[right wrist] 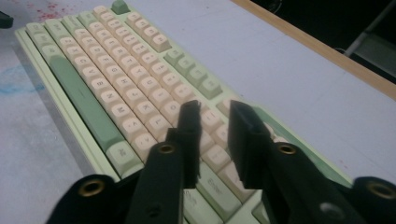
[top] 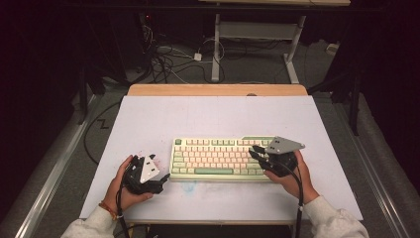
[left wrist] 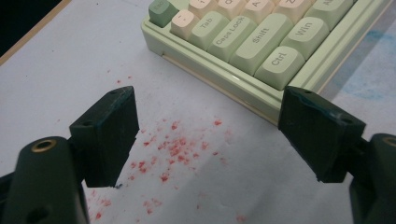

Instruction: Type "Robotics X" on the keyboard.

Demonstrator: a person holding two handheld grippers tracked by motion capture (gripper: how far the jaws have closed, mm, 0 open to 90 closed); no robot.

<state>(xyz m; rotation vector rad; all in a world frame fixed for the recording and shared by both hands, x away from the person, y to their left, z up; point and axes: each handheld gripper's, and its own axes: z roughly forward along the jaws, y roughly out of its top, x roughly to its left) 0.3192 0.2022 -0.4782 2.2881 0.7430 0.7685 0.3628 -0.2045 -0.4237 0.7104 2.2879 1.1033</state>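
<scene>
Green and cream, the keyboard [top: 221, 158] lies flat on the white counter [top: 213, 116] between your two hands. Your right gripper [top: 257, 151] hangs over its right end, jaws drawn close together with a narrow gap left between them and nothing clamped; the keys sit just beneath the tips, and whether a tip touches one cannot be told. Your left gripper [top: 161, 179] rests off the near left corner, jaws wide apart and empty, the Ctrl and Shift keys just ahead of them, red specks [left wrist: 175, 149] on the counter between them.

From here the likely trouble is on the right. With the jaws this narrow, a press from a tilted wrist could land both tips on neighbouring keys at once, or catch a keycap edge and lever it up. Pushing down at one end may also skid the keyboard across the smooth counter, since nothing steadies it. If you bring the left jaws in to brace the corner, come in level, or the lower jaw may knock the case sideways.
</scene>
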